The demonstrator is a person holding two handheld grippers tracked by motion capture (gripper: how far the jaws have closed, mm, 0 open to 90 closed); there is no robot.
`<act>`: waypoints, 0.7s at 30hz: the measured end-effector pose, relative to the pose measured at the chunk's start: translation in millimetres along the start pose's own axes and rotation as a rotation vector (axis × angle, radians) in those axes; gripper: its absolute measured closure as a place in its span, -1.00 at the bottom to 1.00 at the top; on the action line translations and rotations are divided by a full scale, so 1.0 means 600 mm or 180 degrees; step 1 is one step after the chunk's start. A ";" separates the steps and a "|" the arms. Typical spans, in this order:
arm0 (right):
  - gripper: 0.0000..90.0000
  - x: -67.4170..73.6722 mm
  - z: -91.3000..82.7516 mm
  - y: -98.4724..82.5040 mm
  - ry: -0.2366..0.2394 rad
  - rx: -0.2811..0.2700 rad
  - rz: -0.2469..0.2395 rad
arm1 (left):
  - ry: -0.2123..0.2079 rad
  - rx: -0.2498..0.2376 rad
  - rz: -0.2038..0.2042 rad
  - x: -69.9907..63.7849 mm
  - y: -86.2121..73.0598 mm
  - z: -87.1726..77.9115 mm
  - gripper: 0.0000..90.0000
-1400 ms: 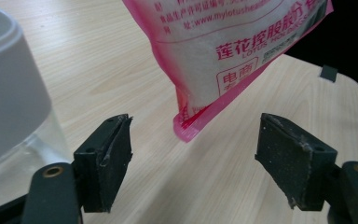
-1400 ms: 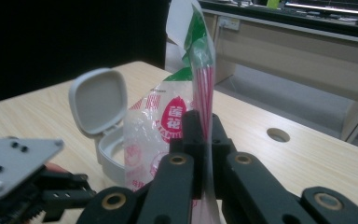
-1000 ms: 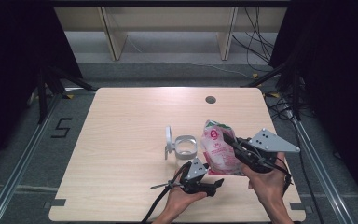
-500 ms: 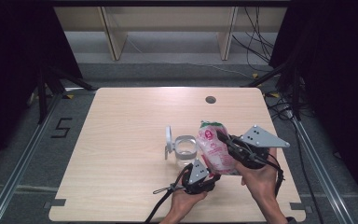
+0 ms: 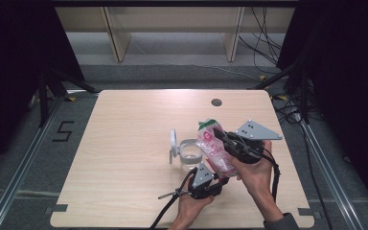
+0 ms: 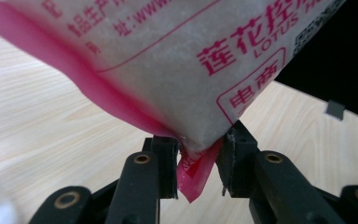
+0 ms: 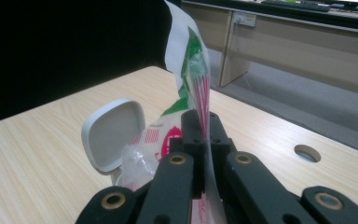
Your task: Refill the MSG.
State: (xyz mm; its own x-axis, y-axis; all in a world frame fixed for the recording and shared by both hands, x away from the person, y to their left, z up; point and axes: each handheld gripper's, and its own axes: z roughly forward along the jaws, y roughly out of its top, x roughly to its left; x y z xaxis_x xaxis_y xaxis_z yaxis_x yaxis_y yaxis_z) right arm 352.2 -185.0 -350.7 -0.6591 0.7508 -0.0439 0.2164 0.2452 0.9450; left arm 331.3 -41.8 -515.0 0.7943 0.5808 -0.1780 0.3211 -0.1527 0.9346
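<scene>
Bag (image 5: pixel 214 148) of white granules, pink-printed, held above table (image 5: pixel 124 143) beside lidded clear container (image 5: pixel 188 155). Right gripper (image 7: pixel 200 140) clamped tight on its thin upper edge. Left gripper (image 6: pixel 198 163), seen close, jaws just closing part-way on pink bottom corner (pads apparently pinching it); from above, merely tucked under bag.

Wooden table (image 5: pixel 124 158), open-lidded container (image 5: pixel 188 154)
</scene>
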 end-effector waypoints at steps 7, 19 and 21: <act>1.00 0.005 0.020 0.010 0.0015 0.0026 -0.0008 | -0.0020 -0.0102 -0.0062 0.002 0.001 0.001 0.58; 1.00 0.017 0.046 0.018 0.0068 0.0136 -0.0062 | -0.0040 -0.0175 -0.0126 0.007 -0.001 0.003 0.60; 1.00 0.017 0.048 0.018 0.0087 0.0134 -0.0071 | -0.0071 -0.0205 -0.0119 0.007 -0.001 0.005 0.60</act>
State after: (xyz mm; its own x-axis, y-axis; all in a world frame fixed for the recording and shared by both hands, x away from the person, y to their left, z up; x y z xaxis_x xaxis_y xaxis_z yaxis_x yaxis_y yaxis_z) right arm 368.6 -157.3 -350.0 -0.6834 0.7280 -0.0553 0.2311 0.2876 0.9294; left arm 335.7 -41.5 -517.4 0.7940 0.5670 -0.2193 0.3175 -0.0792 0.9450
